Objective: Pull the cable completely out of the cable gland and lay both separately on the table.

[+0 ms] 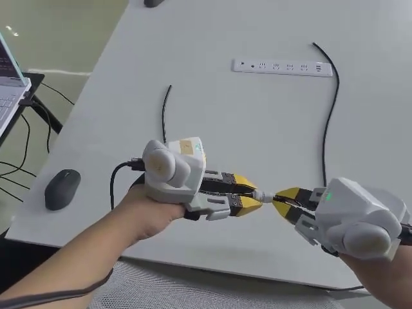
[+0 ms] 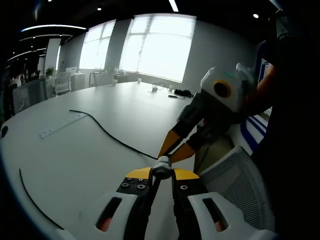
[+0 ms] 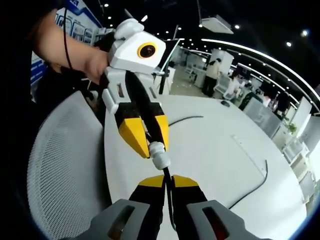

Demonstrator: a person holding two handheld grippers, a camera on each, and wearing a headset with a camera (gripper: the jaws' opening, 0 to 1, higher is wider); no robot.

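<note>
A small white cable gland (image 1: 262,196) hangs above the table's front edge, and my left gripper (image 1: 254,196) is shut on it. In the left gripper view the gland (image 2: 161,165) sits between my yellow jaw tips. My right gripper (image 1: 280,198) faces it tip to tip and is shut on the black cable (image 3: 168,186) just where it leaves the gland (image 3: 158,156). The rest of the cable (image 1: 327,129) trails back across the white table (image 1: 212,129). The left gripper (image 3: 150,145) reaches in from above in the right gripper view, and the right gripper (image 2: 172,150) from the right in the left gripper view.
A white power strip (image 1: 283,66) lies at the back of the table. A short black cable piece (image 1: 165,112) lies left of centre. A mouse (image 1: 62,188) sits at the left corner, a laptop (image 1: 9,84) on a side stand. A mesh chair (image 3: 60,170) stands below the grippers.
</note>
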